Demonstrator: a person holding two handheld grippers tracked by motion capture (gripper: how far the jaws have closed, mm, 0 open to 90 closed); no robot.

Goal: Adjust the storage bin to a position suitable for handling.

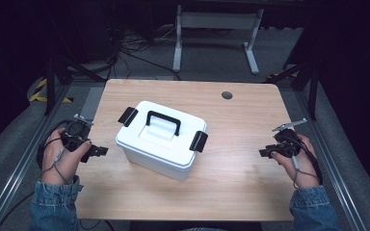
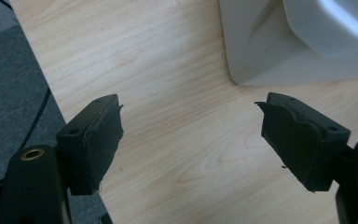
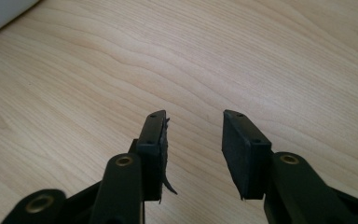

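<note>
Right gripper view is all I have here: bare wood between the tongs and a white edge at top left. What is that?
Observer: A white lidded box in the middle of the table, latches at both ends.
Operator: Handle?
Observer: Black handle on the lid, standing up.
Operator: Left tongs on it?
Observer: No. The left tongs are open over wood, short of the box's corner.

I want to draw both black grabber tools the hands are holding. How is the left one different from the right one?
The left gripper has its jaws spread much wider than the right gripper. The left gripper sits closer to the white plastic box with black handle; the right gripper is farther from it. Both are black, open, hold nothing, and point toward the box over the wooden table.
</note>
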